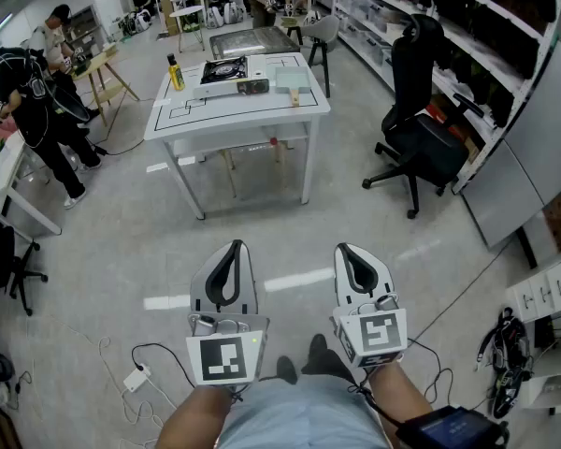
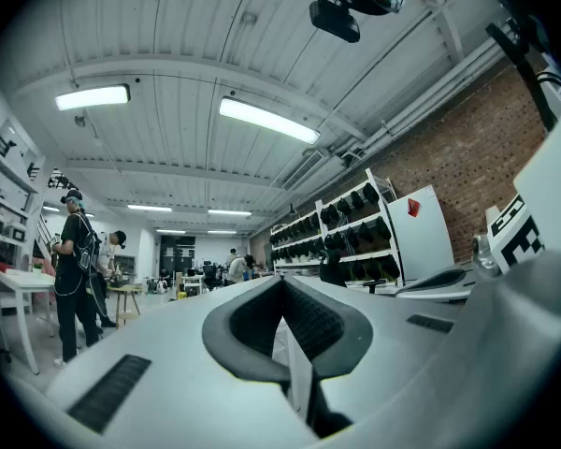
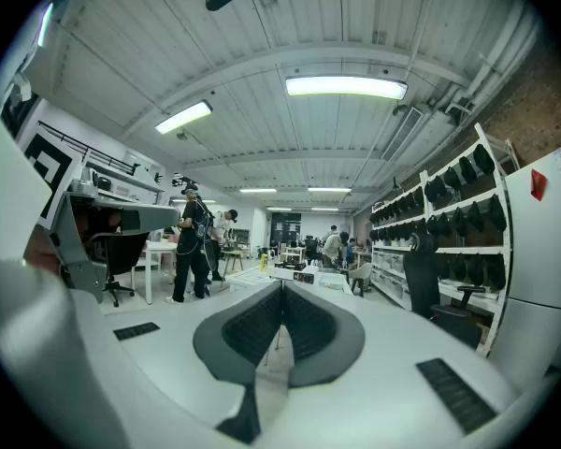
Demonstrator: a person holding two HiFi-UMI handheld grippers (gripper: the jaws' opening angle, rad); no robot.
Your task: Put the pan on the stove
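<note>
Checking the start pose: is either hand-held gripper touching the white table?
Apart. The head view shows the left hand-held gripper and right hand-held gripper over the floor, well short of the white table.

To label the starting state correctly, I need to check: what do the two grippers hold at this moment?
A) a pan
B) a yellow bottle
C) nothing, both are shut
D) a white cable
C: the left gripper and the right gripper hang over the floor with jaws together and nothing between them; the yellow bottle stands on the white table far ahead.
</note>
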